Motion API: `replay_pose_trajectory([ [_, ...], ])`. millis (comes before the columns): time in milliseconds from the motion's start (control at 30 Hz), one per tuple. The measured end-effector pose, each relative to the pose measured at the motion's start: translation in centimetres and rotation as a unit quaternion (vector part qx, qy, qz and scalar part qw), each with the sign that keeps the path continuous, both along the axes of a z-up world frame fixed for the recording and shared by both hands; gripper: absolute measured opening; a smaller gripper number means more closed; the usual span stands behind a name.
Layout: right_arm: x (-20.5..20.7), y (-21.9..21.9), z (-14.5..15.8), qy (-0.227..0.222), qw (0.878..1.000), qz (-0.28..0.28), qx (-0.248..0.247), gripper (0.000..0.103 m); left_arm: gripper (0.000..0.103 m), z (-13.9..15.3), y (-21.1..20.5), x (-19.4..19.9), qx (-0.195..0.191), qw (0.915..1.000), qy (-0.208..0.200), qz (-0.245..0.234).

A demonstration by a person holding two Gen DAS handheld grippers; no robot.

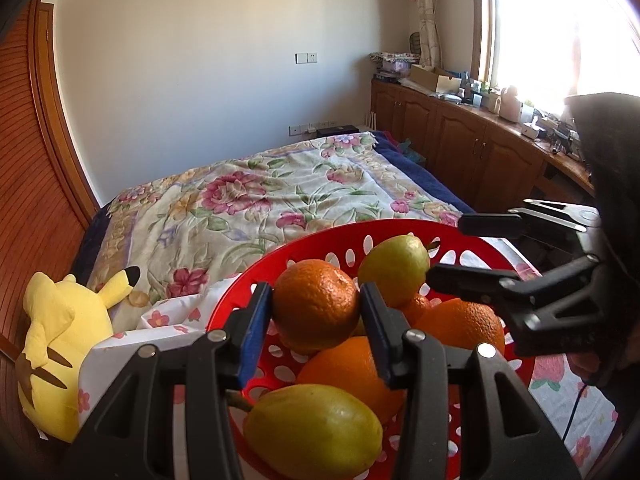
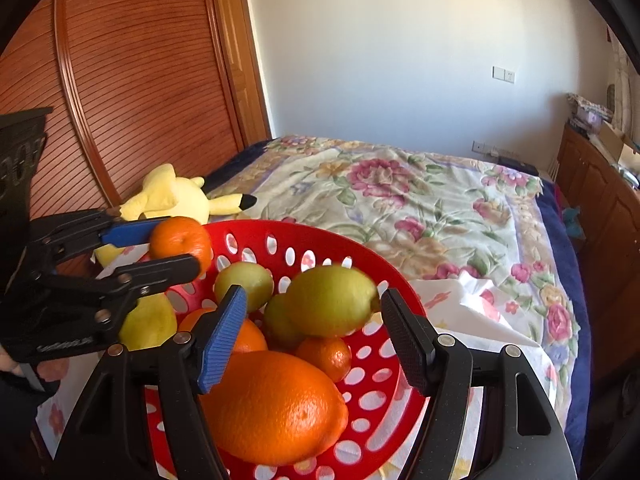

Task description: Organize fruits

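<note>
A small orange (image 1: 316,304) is pinched between the left gripper (image 1: 316,316) jaws above the red basket (image 1: 304,248), seemingly for sorting, while the right gripper (image 2: 312,332) jaws are spread around a lemon (image 2: 332,300), untouched.

The red perforated basket (image 2: 400,292) is crowded with oranges and lemons, leaving bare floor only along its right side. The left gripper (image 1: 316,306), clamping a mandarin (image 1: 316,304), blocks the left rim. Beyond, the floral bedspread (image 2: 420,208) lies open; a yellow plush toy (image 2: 172,196) occupies the left corner.

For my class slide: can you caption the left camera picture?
Left gripper holds a mandarin over the red basket.
</note>
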State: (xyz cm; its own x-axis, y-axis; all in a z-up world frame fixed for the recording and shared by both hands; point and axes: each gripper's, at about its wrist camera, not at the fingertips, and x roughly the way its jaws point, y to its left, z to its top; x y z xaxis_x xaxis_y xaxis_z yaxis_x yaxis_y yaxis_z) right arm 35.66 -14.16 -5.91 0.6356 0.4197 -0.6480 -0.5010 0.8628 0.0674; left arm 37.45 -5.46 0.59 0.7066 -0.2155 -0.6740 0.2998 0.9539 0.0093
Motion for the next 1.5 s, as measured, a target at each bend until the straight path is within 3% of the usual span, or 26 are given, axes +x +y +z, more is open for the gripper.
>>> replay_pose_trajectory([
  [333,-1.7,-0.7,0.3,-0.016,1.0,0.007,0.003,0.072,0.045,-1.3,-1.5,1.1,0.015,0.9996,0.023,0.007],
  [633,-2.6,-1.2,0.1,-0.018,1.0,0.003,0.007,0.072,0.05,-0.3,-1.9,0.0,0.019,0.9997,0.0,0.012],
  [900,-4.9,-1.2,0.3,-0.025,0.999,-0.009,0.021,0.072,0.054,0.9,-0.7,-4.1,0.0,0.9993,-0.033,0.017],
  [1167,-8.6,-0.8,0.3,-0.04,0.998,-0.03,0.025,0.072,0.056,2.2,0.4,-8.7,0.005,0.9976,-0.064,0.026],
  [1500,-12.8,-0.6,0.8,-0.06,0.996,-0.059,0.041,0.075,0.072,3.9,2.1,-13.8,-0.015,0.9943,-0.101,0.032],
])
